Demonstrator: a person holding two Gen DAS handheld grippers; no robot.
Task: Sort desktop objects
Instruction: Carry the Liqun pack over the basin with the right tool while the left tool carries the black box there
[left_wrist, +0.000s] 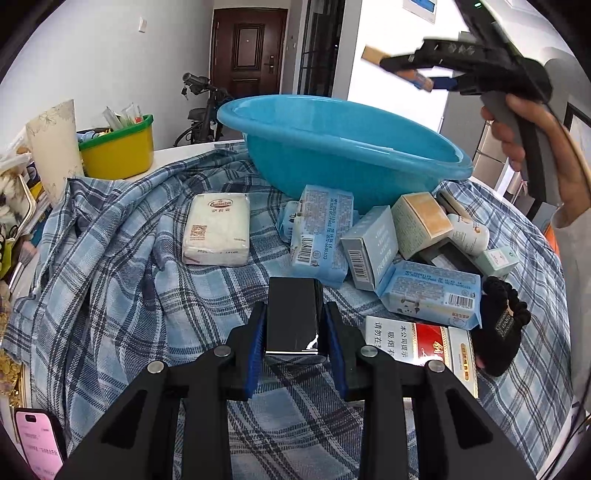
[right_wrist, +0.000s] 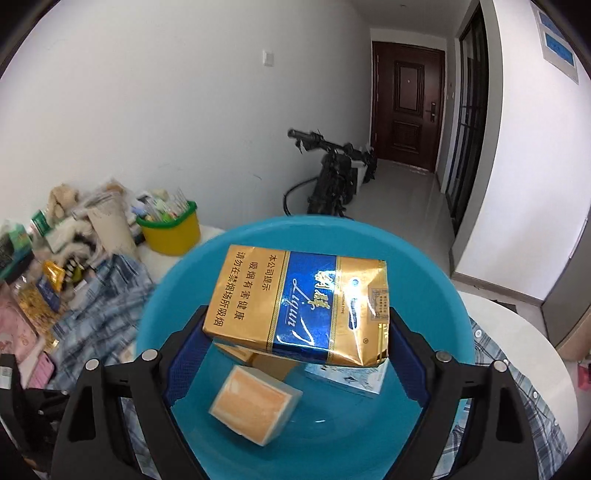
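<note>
My left gripper (left_wrist: 293, 328) is shut on a black box (left_wrist: 292, 319) just above the plaid cloth (left_wrist: 110, 266). My right gripper (right_wrist: 295, 332) is shut on a gold and blue cigarette pack (right_wrist: 299, 308) and holds it over the blue basin (right_wrist: 177, 295). It also shows in the left wrist view (left_wrist: 417, 72), high above the basin (left_wrist: 332, 155). In the basin lie an orange-faced box (right_wrist: 256, 408), a brown box (right_wrist: 273, 363) and a light blue pack (right_wrist: 351, 376).
On the cloth lie a white tissue pack (left_wrist: 218, 229), blue wipe packs (left_wrist: 321, 236), small boxes (left_wrist: 373, 247), a white bottle (left_wrist: 469, 232), a red cigarette carton (left_wrist: 421, 347) and a black scrunchie (left_wrist: 498, 325). A yellow tub (left_wrist: 118, 151) stands far left. A pink phone (left_wrist: 40, 443) lies near left.
</note>
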